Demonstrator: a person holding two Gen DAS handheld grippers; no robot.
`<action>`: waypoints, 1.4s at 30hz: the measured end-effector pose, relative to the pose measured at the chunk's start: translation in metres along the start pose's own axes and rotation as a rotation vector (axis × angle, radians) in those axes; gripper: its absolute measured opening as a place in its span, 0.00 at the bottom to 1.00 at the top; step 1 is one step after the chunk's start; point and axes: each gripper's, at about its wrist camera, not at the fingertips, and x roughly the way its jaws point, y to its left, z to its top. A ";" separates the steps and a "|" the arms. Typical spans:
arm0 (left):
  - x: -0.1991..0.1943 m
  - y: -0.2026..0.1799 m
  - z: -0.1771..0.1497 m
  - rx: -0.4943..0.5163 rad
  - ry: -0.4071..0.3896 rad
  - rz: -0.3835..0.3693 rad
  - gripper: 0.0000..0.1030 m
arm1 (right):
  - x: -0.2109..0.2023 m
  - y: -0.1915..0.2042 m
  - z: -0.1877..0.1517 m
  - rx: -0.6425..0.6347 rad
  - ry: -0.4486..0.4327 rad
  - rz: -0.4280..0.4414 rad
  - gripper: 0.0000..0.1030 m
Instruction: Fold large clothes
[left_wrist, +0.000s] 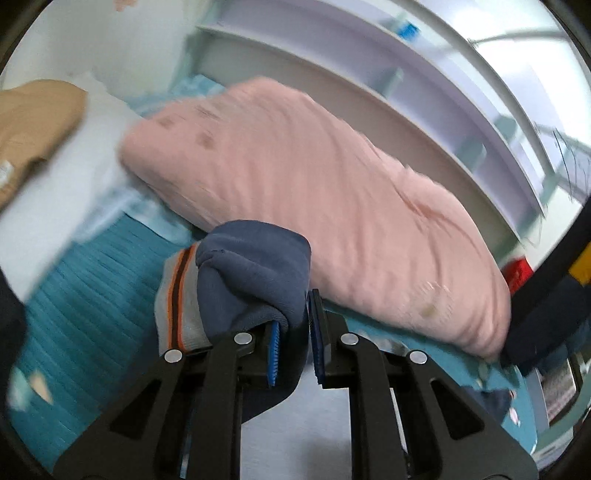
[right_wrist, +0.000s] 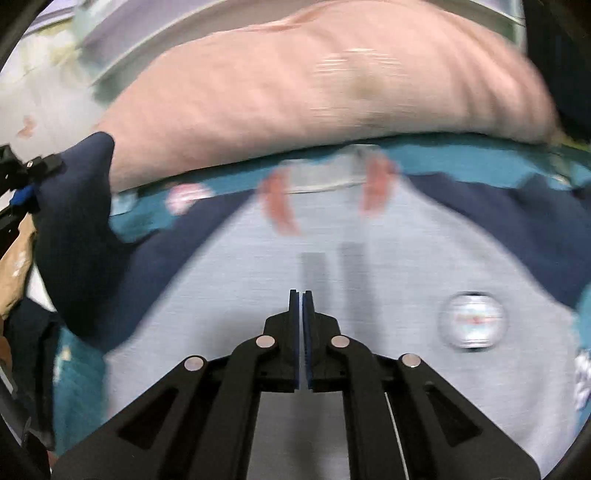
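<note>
Left wrist view: my left gripper (left_wrist: 295, 332) clamps the navy sleeve cuff (left_wrist: 251, 273) at lower centre, lifted before the pink pillow (left_wrist: 314, 177).

Right wrist view: my right gripper (right_wrist: 302, 325) is pinched together, apparently empty, over the grey sweatshirt (right_wrist: 258, 295) spread across the lower frame. I judge folding barely begun: one sleeve gathered, body still flat.

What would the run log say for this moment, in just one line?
left gripper: shut on navy sleeve | right gripper: shut, holding nothing | grey sweatshirt: flat on teal bedspread
</note>
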 end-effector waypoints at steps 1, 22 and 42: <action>0.007 -0.017 -0.010 0.020 0.012 -0.012 0.14 | -0.005 -0.020 -0.001 0.002 -0.004 -0.030 0.04; 0.135 -0.197 -0.166 0.350 0.347 -0.059 0.44 | -0.038 -0.179 -0.033 0.161 0.004 -0.050 0.04; 0.052 -0.048 -0.127 0.142 0.302 0.051 0.91 | -0.025 -0.054 0.016 -0.248 -0.072 -0.079 0.22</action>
